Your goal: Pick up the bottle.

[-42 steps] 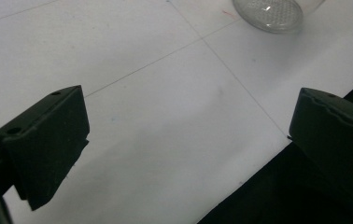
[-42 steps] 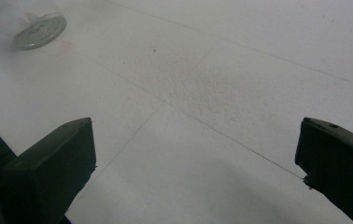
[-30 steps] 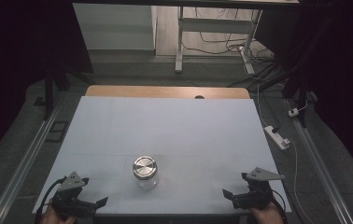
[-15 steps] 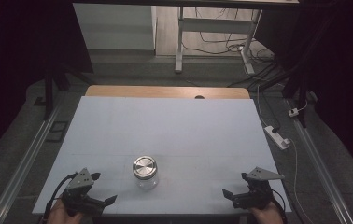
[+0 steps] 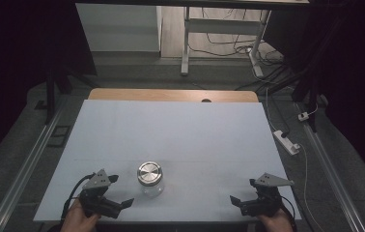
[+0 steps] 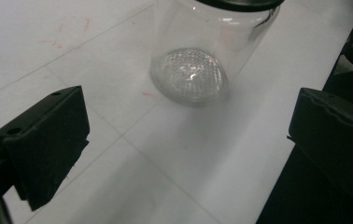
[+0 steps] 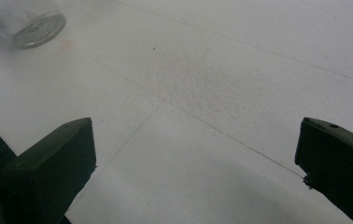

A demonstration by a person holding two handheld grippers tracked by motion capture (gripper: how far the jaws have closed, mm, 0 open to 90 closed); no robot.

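The left hand-held gripper (image 5: 118, 192) is edging inward toward the glass jar (image 5: 150, 179), having started a second ago nearer the counter's (image 5: 180, 130) left corner; its jaws are standing wide apart and gripping nothing. The right hand-held gripper (image 5: 242, 203) is resting at the near right edge, equally agape and empty (well apart from the jar). The jar is sitting upright near the front middle, its metal lid (image 5: 149, 172) still on. Judging by this, the work is barely beginning: the approach is under way, while grasping and opening are left.

jar (image 6: 198, 51) top cropped, jar (image 7: 27, 21) mostly cropped
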